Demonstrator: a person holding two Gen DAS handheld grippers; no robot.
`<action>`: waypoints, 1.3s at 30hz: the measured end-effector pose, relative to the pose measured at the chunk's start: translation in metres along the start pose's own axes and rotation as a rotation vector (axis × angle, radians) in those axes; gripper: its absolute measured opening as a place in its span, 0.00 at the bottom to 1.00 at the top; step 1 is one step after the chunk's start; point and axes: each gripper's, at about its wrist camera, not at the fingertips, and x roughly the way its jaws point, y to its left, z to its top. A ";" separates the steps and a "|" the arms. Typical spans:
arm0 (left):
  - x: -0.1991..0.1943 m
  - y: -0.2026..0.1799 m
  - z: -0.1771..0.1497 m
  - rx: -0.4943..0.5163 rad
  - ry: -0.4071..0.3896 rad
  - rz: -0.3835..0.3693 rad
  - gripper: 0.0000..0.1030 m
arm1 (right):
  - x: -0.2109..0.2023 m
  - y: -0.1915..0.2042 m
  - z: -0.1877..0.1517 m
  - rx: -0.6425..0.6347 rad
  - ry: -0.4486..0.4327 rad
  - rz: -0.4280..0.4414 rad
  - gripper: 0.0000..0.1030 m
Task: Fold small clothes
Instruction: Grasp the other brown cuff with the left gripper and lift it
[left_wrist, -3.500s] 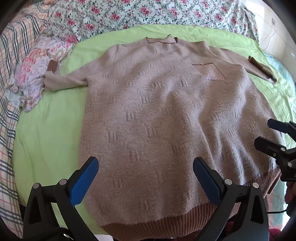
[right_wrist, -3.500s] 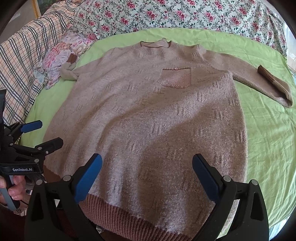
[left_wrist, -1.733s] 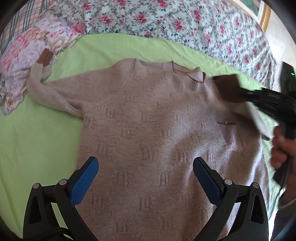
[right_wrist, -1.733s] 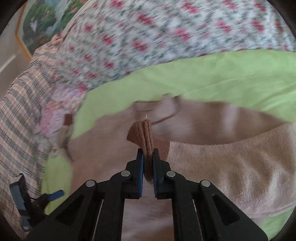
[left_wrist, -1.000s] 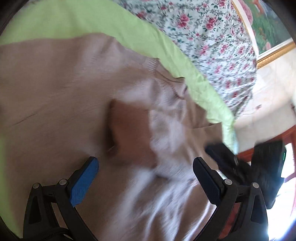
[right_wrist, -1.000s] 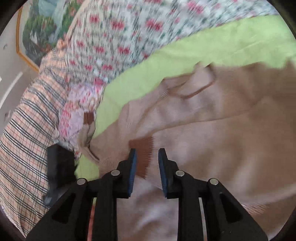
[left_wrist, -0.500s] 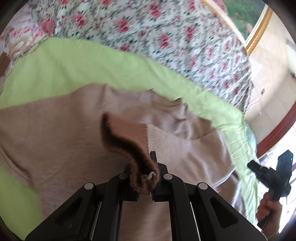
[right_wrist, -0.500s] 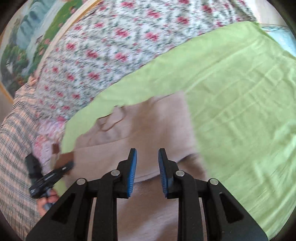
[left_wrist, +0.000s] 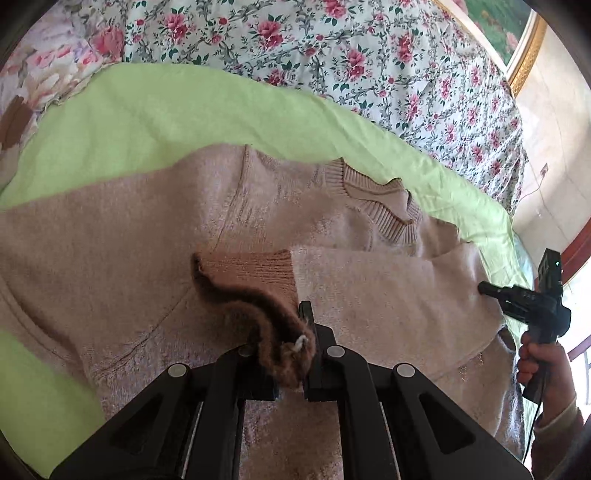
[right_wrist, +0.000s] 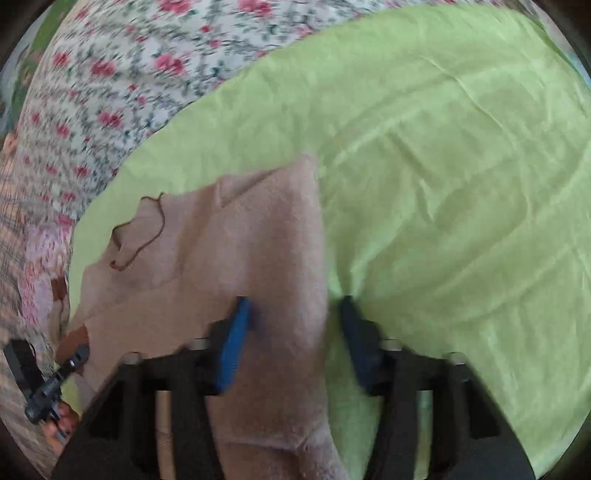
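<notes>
Green bedsheet (left_wrist: 155, 122) carries the sweater (left_wrist: 110, 258) at mid-frame. Since a second ago its sleeve cuff (left_wrist: 255, 280) has passed hands: left gripper (left_wrist: 291, 354) jaws now clamp it, right gripper (right_wrist: 291, 332) jaws have opened over the folded shoulder edge, so the sleeve fold continues.

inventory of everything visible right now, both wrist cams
sweater: 1, beige-brown, flat on the green sheet, one sleeve folded across its chest
sleeve cuff: 1, dark brown rib, pinched in the left gripper
second cuff: 1, brown, far left on the pink floral fabric
green sheet: 1, light green, under the sweater
floral bedcover: 1, white with red roses, behind the sheet
pink floral fabric: 1, upper left
picture frame: 1, gold, upper right
left gripper: black, shut on the cuff
right gripper: blue pads, open, straddling the sweater's folded edge
</notes>
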 end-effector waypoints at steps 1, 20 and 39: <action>-0.001 -0.003 0.002 0.009 -0.005 -0.001 0.06 | -0.010 -0.001 0.002 0.005 -0.026 0.007 0.10; 0.018 -0.017 -0.004 0.080 0.060 0.059 0.15 | -0.035 0.037 -0.038 -0.139 -0.079 -0.132 0.17; -0.120 0.156 0.072 -0.164 -0.124 0.498 0.79 | -0.058 0.099 -0.105 -0.179 0.005 0.121 0.42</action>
